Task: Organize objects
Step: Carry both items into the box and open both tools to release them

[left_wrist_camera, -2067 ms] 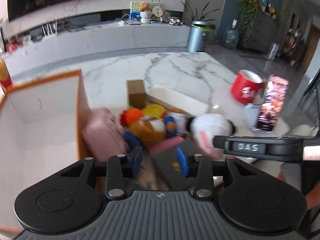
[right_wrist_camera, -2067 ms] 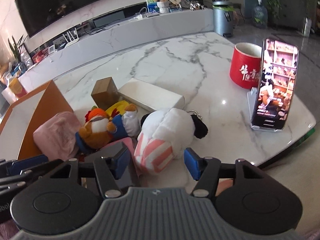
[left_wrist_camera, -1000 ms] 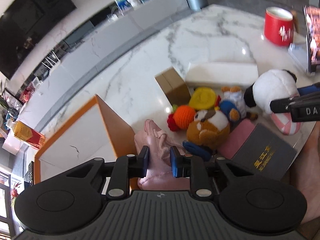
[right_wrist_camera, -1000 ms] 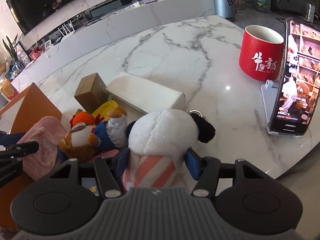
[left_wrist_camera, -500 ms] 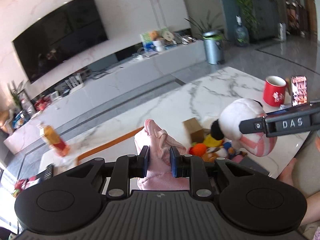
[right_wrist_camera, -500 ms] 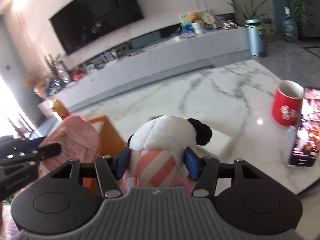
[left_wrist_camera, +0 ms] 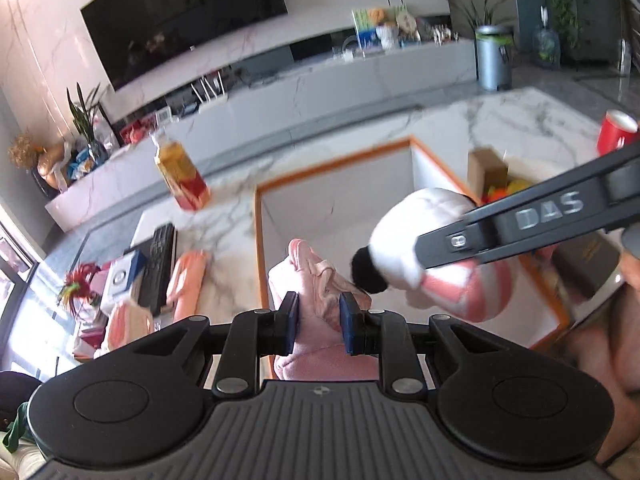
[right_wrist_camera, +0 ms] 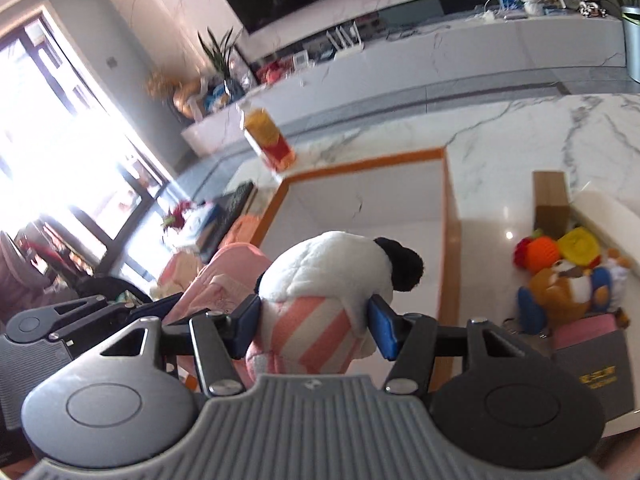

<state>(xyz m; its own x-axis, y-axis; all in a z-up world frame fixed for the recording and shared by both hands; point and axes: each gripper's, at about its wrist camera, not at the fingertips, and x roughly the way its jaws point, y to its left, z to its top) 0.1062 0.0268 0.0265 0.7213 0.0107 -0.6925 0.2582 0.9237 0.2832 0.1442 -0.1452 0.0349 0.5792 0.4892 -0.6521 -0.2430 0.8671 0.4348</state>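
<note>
Panda plush (right_wrist_camera: 328, 276): white fuzzy body with a black ear and a pink-and-white striped lower half; it was gripped by the right gripper (right_wrist_camera: 314, 328), whose blue pads (right_wrist_camera: 380, 330) pressed into the striped part from both sides; it hung above the open box (right_wrist_camera: 447, 216); in the left wrist view the same plush (left_wrist_camera: 420, 248) sat over the box's right half
Pink cloth item (left_wrist_camera: 316, 292): soft pale pink fabric, folded and creased, with a loop or strap at its top; it was clamped between the blue pads (left_wrist_camera: 290, 322) of the left gripper (left_wrist_camera: 318, 322); it was held over the near edge of the box (left_wrist_camera: 260, 240), just beside the plush; from the right wrist view it (right_wrist_camera: 224, 276) lay to the plush's left
Box: white inside, orange rim; standing on the marble table (right_wrist_camera: 520, 128)
Toy pile (right_wrist_camera: 568, 268): orange, yellow, brown and blue stuffed toys lying on the table right of the box; apart from both grippers
Cardboard box (right_wrist_camera: 550, 196): small, brown; behind the toy pile
Dark book (right_wrist_camera: 596, 376): gold lettering on the cover; at the table's near edge beside a pink block (right_wrist_camera: 588, 330)
Red mug (left_wrist_camera: 616, 132): at the far right of the table
Bottle (left_wrist_camera: 180, 176): amber drink with a red label; blurred, standing beyond the box's far left corner
</note>
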